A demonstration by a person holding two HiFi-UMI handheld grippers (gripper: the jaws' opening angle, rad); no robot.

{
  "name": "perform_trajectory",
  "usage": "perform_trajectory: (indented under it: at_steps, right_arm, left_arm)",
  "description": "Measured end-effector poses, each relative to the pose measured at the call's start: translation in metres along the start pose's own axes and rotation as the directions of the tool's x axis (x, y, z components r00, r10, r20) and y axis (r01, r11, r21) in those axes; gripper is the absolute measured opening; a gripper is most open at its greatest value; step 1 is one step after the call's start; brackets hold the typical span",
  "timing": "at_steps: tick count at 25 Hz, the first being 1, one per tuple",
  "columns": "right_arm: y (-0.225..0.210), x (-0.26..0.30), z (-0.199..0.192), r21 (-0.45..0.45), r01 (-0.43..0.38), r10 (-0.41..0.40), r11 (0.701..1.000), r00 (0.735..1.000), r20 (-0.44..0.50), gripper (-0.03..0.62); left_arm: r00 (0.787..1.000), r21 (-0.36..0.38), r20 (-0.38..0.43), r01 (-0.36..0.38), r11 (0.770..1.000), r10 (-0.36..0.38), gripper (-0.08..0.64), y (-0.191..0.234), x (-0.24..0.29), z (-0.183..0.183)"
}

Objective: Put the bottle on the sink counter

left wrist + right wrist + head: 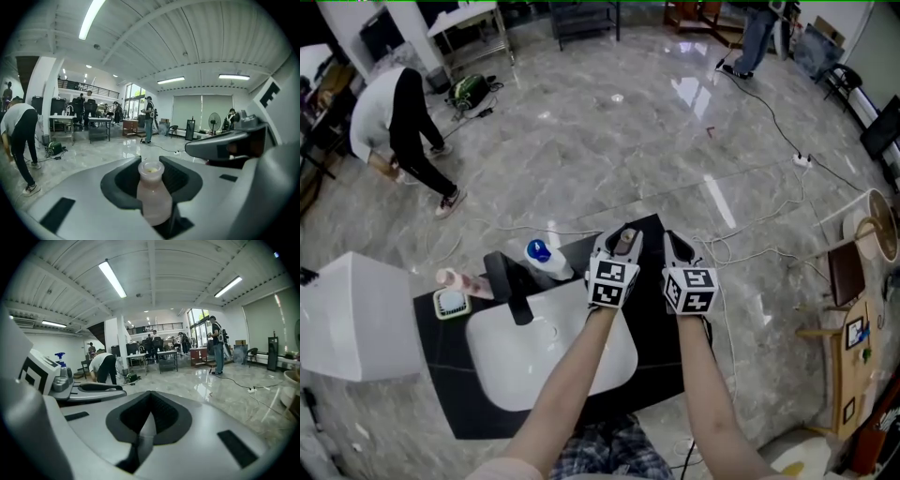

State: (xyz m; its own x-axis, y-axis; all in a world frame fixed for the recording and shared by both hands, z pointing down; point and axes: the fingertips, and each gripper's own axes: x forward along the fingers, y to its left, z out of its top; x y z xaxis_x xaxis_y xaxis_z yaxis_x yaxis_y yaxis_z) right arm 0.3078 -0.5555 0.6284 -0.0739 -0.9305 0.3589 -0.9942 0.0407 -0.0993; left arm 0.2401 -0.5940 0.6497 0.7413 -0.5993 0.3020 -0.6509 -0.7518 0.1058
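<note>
A small pale pink bottle [152, 199] with an open neck stands upright between the jaws of my left gripper [153, 169], which is shut on it. In the head view the left gripper [624, 234] holds that bottle [624, 243] above the far right part of the black sink counter [661, 349]. My right gripper [678, 246] hovers right beside it, over the counter's far right corner. In the right gripper view its jaws [149, 401] meet with nothing between them. Each gripper shows at the edge of the other's view.
On the counter are a white basin [581, 370], a black faucet [508, 286], a blue-capped bottle [541, 255], a pink item [464, 281] and a green-rimmed sponge dish [450, 303]. A white box [347, 314] stands left. Cables [773, 248] cross the floor; a person [398, 122] bends far left.
</note>
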Motion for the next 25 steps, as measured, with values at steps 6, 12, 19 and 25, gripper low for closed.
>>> perform_trajectory:
  at_steps: [6,12,19,25]
  right_arm:
    - [-0.002,-0.005,-0.011,0.010,0.013,-0.013,1.000,1.000,-0.013,0.015]
    - [-0.002,-0.014,-0.010,0.019,0.012,-0.012,1.000,1.000,-0.015,0.015]
    - [-0.001,-0.027,-0.006,0.047,0.029,-0.030,0.998,1.000,0.009,0.015]
    - [0.000,-0.057,0.011,0.056,0.041,-0.043,0.998,0.998,0.044,0.015]
  left_arm:
    - [0.999,0.075,-0.034,-0.010,0.997,0.013,0.133,-0.006,0.005,-0.004]
    - [1.000,0.070,0.023,-0.005,0.998,0.004,0.275,-0.008,-0.003,0.014]
    - [0.998,0.060,0.054,-0.027,0.998,0.024,0.282,-0.005,-0.022,0.025]
    - [0.994,0.048,0.108,-0.035,0.998,0.029,0.274,-0.019,-0.053,0.053]
